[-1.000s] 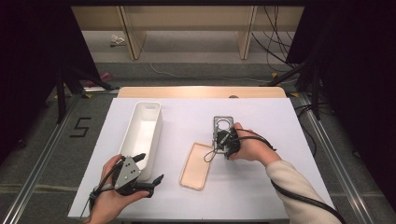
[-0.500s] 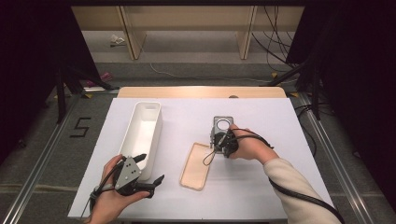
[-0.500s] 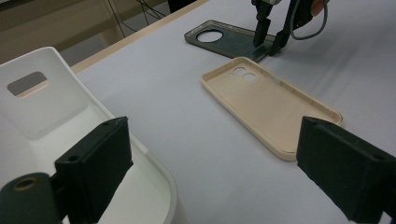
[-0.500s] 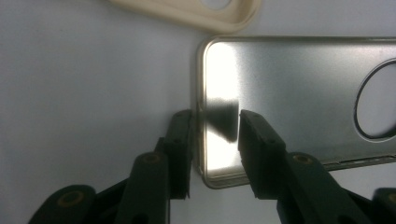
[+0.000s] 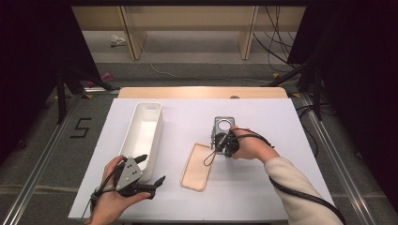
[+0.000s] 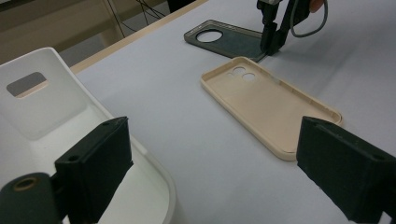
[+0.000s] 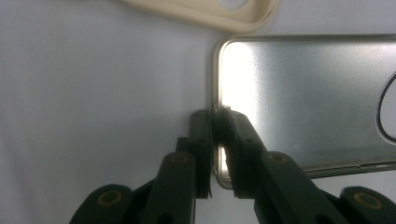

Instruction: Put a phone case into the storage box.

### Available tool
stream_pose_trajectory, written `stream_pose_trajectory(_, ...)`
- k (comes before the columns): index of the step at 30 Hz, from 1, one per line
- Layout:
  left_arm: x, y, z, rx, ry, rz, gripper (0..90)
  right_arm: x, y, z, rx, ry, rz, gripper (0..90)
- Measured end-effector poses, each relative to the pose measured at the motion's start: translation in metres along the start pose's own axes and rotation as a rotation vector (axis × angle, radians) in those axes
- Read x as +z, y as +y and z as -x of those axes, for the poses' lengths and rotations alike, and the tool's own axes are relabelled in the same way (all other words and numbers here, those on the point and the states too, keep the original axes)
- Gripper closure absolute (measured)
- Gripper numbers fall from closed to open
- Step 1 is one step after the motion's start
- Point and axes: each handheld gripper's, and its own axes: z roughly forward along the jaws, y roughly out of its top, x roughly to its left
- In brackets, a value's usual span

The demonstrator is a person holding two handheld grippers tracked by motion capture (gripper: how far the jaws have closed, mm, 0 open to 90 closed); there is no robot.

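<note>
A grey, see-through phone case lies flat at mid table, camera hole at its far end. My right gripper points down at its near left edge. Its jaws have just been closing and now pinch the case's rim between the pads. A beige phone case lies open side up just in front of it. My left gripper rests at the near left by the white bin, jaws wide open with nothing between them.
The long white bin stands empty along the left side of the white mat, a handle slot in its far wall. A wooden table edge runs behind the mat. Cables trail from both grippers.
Both hands keep their places and neither case has shifted on the mat.
</note>
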Motion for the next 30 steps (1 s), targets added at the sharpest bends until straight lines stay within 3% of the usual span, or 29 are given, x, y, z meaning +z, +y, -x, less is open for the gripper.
stream_pose_trajectory(22,0.0001,-0.0001,0.0005,0.000,-0.004,-0.001,9.9,0.0000,0.0024,-0.0007,0.017,-0.010,0.005,88.1)
stream_pose_trajectory(30,0.0003,-0.0001,0.0006,0.000,-0.003,-0.001,9.9,-0.0020,-0.0033,-0.0033,0.038,-0.044,0.036,88.7)
